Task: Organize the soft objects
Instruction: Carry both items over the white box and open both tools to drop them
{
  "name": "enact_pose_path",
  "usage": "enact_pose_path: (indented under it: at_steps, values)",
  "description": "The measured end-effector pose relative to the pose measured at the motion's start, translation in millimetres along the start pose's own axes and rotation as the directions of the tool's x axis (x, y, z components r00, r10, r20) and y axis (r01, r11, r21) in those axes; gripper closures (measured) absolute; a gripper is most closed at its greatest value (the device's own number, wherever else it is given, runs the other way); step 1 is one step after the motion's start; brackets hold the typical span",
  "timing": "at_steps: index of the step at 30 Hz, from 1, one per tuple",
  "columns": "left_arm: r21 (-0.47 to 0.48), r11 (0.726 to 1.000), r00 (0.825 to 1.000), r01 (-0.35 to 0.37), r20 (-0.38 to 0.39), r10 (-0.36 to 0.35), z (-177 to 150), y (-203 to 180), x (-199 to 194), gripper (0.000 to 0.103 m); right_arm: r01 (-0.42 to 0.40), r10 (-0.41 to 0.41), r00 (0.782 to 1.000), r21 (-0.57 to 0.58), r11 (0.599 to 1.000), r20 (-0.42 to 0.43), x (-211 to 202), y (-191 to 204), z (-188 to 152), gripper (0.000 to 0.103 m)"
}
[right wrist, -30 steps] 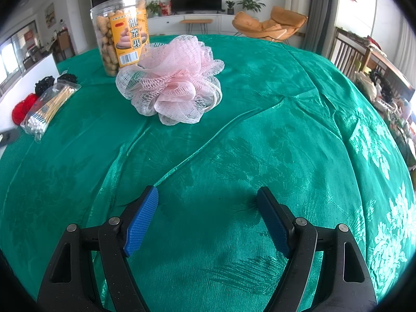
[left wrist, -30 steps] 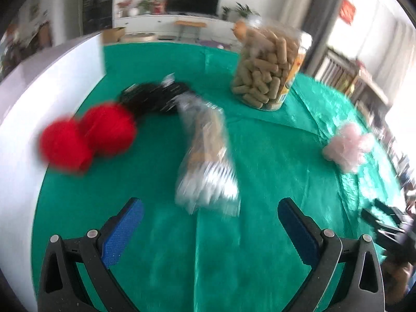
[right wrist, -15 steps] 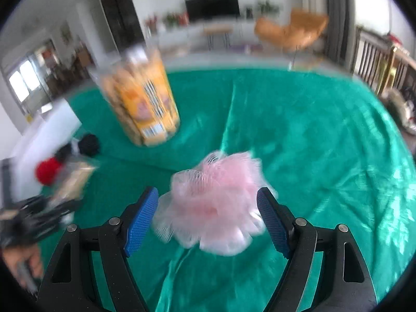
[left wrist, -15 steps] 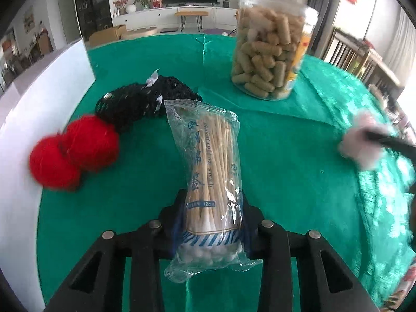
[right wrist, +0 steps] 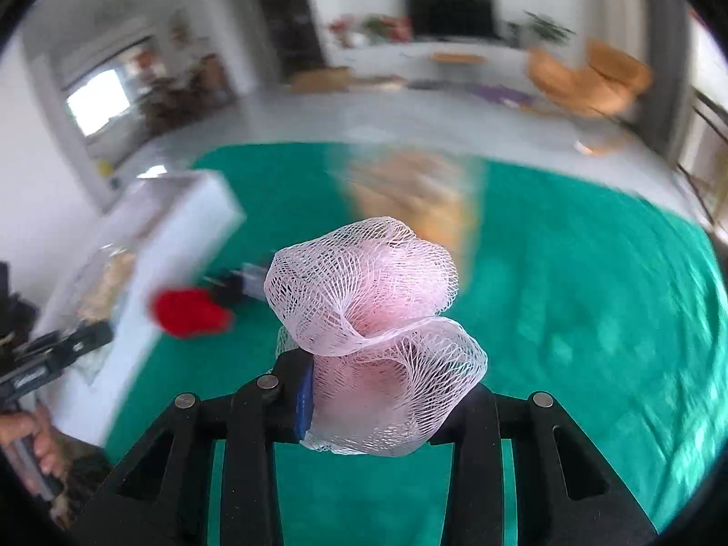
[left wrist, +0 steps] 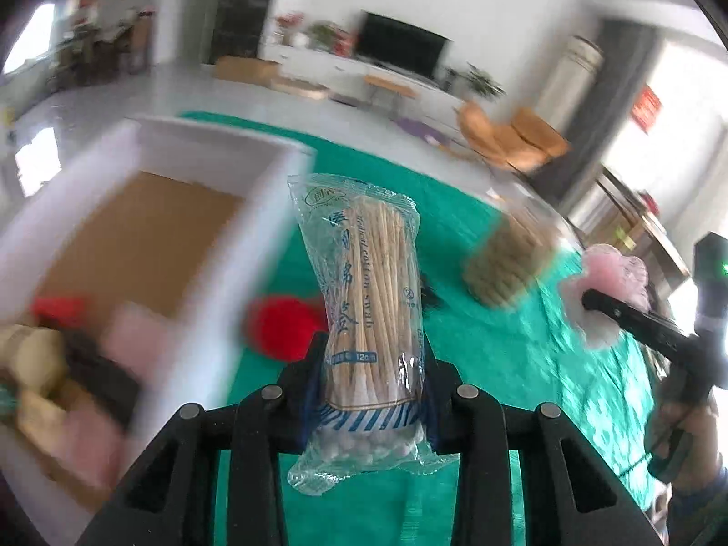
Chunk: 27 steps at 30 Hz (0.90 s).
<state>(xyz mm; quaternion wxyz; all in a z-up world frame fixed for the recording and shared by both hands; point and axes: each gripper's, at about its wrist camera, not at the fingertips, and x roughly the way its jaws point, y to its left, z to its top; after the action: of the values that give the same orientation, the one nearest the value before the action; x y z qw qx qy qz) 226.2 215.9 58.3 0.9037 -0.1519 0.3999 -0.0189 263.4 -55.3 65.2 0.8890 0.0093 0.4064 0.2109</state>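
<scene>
My left gripper (left wrist: 371,386) is shut on a clear bag of cotton swabs (left wrist: 371,300) and holds it above the green tablecloth, beside the white box (left wrist: 236,245). My right gripper (right wrist: 377,391) is shut on a pink mesh bath pouf (right wrist: 373,318), lifted off the table; the pouf also shows at the right of the left wrist view (left wrist: 605,286). Red pom-poms (left wrist: 282,327) lie on the cloth next to the box, also seen in the right wrist view (right wrist: 189,311). The box holds several blurred soft items (left wrist: 54,364).
A clear jar of snacks (left wrist: 509,264) stands on the green table (right wrist: 591,318) behind the swabs, also blurred in the right wrist view (right wrist: 418,191). A black mesh item (right wrist: 236,286) lies by the red pom-poms. The white box (right wrist: 182,227) sits at the table's left.
Both grippers have risen from the table with their loads. The left has swung left toward the white box with the swabs. The right has shut on the pink pouf and lifted it.
</scene>
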Motion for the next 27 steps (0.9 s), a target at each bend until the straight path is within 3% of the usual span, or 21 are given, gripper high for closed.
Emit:
enact_pose_path:
  at_steps: [3,6,8,10,12,14,16,20,22,24,27]
  values:
    - [-0.025,0.994,0.994,-0.108,0.023,0.109,15.4,50.6,-26.0,0.067,-0.141,0.141,0.990,-0.042,0.989,-0.004,17.1,79.9,28.2,0.066]
    - [-0.039,0.958,0.958,-0.283,0.038,0.285,18.0,104.2,-51.3,0.064,-0.290,0.289,0.957,-0.066,0.955,-0.026,28.8,152.6,41.0,0.063]
    - [-0.085,0.930,0.933,-0.357,0.027,0.360,11.9,140.8,-64.6,0.052,-0.396,0.392,0.917,-0.067,0.916,-0.067,38.8,200.0,37.2,0.056]
    - [-0.140,0.902,0.912,-0.408,-0.005,0.411,2.1,176.3,-71.4,0.012,-0.483,0.474,0.872,-0.052,0.874,-0.123,52.8,238.1,29.4,0.033]
    - [-0.172,0.878,0.892,-0.447,-0.010,0.452,-6.7,195.4,-73.9,0.010,-0.534,0.513,0.827,-0.040,0.844,-0.229,73.4,274.8,16.7,0.028]
    - [-0.201,0.853,0.873,-0.481,-0.028,0.486,-16.9,210.4,-76.4,0.010,-0.534,0.497,0.815,-0.054,0.844,-0.298,85.5,294.4,4.6,0.028]
    - [-0.234,0.849,0.876,-0.474,-0.024,0.483,-25.8,218.3,-83.0,0.010,-0.515,0.476,0.838,-0.100,0.851,-0.266,79.9,294.5,-2.0,0.028]
    - [-0.242,0.869,0.894,-0.432,0.016,0.449,-39.3,202.0,-86.8,0.010,-0.394,0.373,0.918,-0.191,0.899,-0.133,60.5,254.2,-5.1,0.028]
    - [-0.229,0.895,0.916,-0.382,0.034,0.400,-43.9,186.5,-88.7,0.010,-0.277,0.268,0.961,-0.225,0.934,-0.071,54.6,215.0,-16.1,0.028]
    - [-0.195,0.935,0.949,-0.296,0.052,0.311,-50.4,156.6,-82.6,0.010,-0.150,0.147,0.989,-0.245,0.958,-0.032,57.0,176.5,-32.4,0.028]
    - [-0.107,0.980,0.984,-0.167,0.050,0.174,-60.4,104.3,-68.5,0.010,0.061,-0.066,0.998,-0.247,0.967,-0.012,64.8,94.2,-75.3,0.028]
